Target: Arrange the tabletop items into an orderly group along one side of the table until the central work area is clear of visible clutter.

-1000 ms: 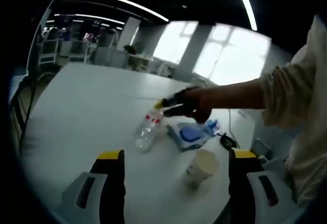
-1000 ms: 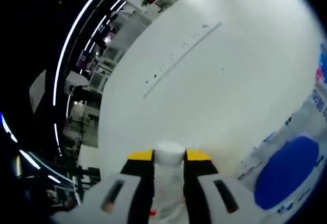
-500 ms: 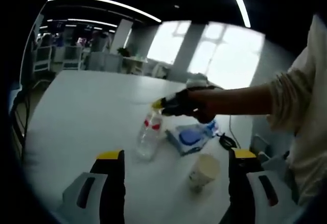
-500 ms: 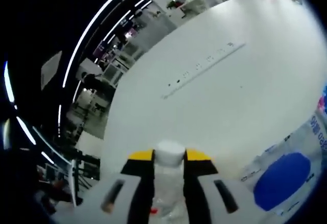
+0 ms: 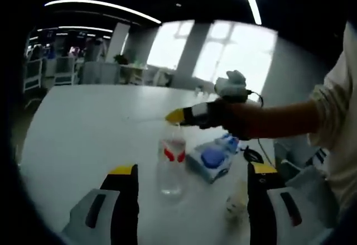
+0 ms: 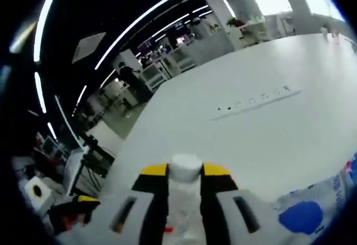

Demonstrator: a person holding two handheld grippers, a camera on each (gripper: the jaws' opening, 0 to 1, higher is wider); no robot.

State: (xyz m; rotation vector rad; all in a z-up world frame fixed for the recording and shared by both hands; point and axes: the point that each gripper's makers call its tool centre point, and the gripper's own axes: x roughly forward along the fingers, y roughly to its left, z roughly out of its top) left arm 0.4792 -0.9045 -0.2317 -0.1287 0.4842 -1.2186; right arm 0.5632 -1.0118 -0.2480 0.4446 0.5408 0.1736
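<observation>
A clear plastic bottle (image 5: 171, 164) with a red label and white cap stands upright on the white table (image 5: 89, 128). My right gripper (image 5: 177, 116) comes in from the right, held by a hand, and is shut on the bottle's neck. In the right gripper view the yellow-tipped jaws (image 6: 185, 172) clamp the neck just under the cap, with the bottle (image 6: 184, 214) running down between them. My left gripper (image 5: 189, 173) is open at the near table edge, short of the bottle. A blue-and-white wipes pack (image 5: 211, 161) (image 6: 304, 216) lies right of the bottle. A paper cup (image 5: 237, 201) shows blurred near my left gripper's right jaw.
A black cable (image 5: 252, 155) lies behind the wipes pack. A power strip line (image 6: 256, 99) crosses the table's far half. The person's sleeve (image 5: 334, 122) fills the right side. Chairs and desks (image 6: 167, 61) stand beyond the far table edge.
The bottle, lying tilted a second ago, has been raised by its neck and now stands upright. The right gripper's view has swung up from the tabletop toward the room.
</observation>
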